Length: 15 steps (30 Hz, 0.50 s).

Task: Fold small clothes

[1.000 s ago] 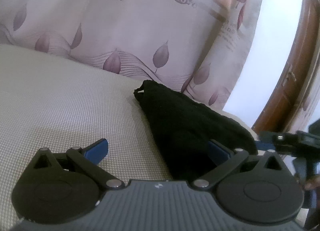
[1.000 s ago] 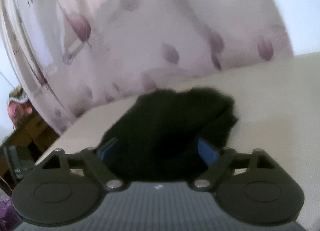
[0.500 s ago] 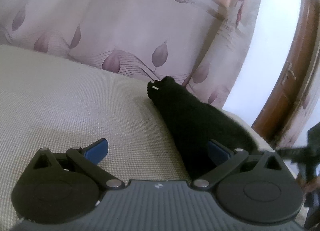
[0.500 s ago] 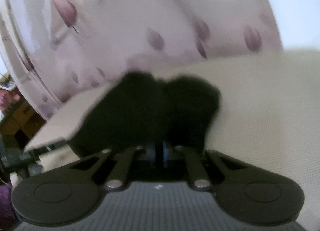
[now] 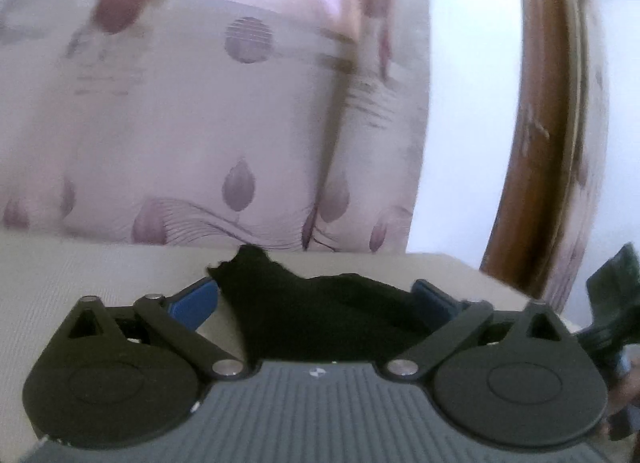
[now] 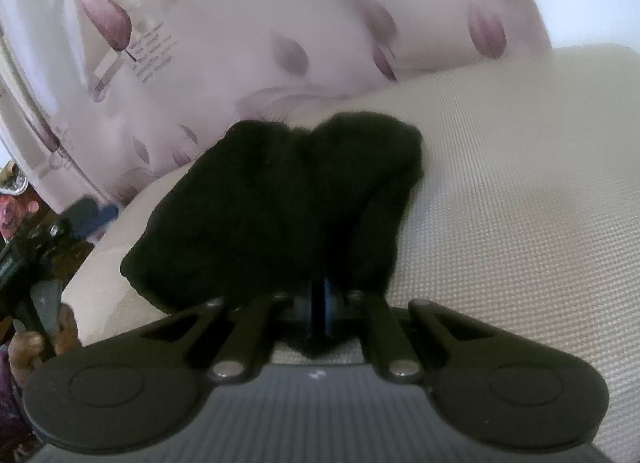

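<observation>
Garment point(image 6: 280, 203): black fuzzy matt knit. Bed point(image 6: 520, 203): beige coarse-woven cloth. Curtain point(image 5: 180, 123): thin smooth printed fabric. Frame point(image 5: 536, 123): glossy brown wood. Tool pads point(image 5: 192, 301): blue, matt.

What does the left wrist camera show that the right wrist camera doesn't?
Only the left wrist view shows a curved brown wooden frame beside a white wall, and the left tongs closing, blue pads not yet pressing the small black fabric garment between them. Only the right wrist view shows the right tongs shut on that garment's near edge, with clutter at the left border. Both show the garment on the cream woven surface and the pale curtain with purple leaf print behind.
</observation>
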Motion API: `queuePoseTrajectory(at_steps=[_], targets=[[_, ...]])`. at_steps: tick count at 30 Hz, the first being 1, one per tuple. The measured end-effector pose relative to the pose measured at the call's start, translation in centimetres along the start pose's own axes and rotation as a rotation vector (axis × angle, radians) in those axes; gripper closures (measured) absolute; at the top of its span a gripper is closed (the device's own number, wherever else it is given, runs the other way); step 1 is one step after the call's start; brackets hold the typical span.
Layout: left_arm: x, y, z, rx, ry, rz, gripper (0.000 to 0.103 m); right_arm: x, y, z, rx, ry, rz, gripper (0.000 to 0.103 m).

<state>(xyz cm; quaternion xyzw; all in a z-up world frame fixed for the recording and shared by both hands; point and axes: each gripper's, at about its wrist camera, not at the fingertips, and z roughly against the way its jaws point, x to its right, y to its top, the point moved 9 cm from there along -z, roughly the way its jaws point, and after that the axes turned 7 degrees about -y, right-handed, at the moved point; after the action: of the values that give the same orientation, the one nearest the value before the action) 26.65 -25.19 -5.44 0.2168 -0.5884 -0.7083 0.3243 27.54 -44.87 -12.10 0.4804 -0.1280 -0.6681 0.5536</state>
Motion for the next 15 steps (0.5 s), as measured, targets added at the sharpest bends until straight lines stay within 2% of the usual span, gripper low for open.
queuePoseTrajectory(at_steps=[2, 3, 4, 8, 10, 13, 15], targets=[[1.0, -1.0, -2.1, -0.091, -0.021, -0.022, 0.032, 0.2, 0.0, -0.1, 0.004, 0.006, -0.014, 0.098], [1.2, -1.8, -3.0, -0.137, -0.010, -0.038, 0.041, 0.2, -0.1, 0.0, 0.007, 0.009, -0.019, 0.098], [1.2, -2.6, -3.4, -0.160, 0.014, -0.055, 0.044, 0.3, -0.2, 0.0, 0.011, 0.012, -0.024, 0.098], [1.1, -4.5, -2.3, -0.159, 0.012, -0.046, 0.045, 0.7, -0.3, 0.0, 0.018, 0.028, -0.039, 0.098], [1.2, -5.8, -1.7, -0.195, 0.023, -0.064, 0.045, 0.9, -0.3, 0.0, 0.016, 0.037, -0.049, 0.098], [0.5, -6.2, -1.4, -0.233, 0.009, -0.001, 0.045, 0.8, -0.2, 0.1, 0.013, 0.047, -0.060, 0.097], [0.3, -6.5, -1.5, -0.260, 0.011, 0.000, 0.045, 0.7, 0.1, 0.3, 0.013, 0.052, -0.068, 0.093]])
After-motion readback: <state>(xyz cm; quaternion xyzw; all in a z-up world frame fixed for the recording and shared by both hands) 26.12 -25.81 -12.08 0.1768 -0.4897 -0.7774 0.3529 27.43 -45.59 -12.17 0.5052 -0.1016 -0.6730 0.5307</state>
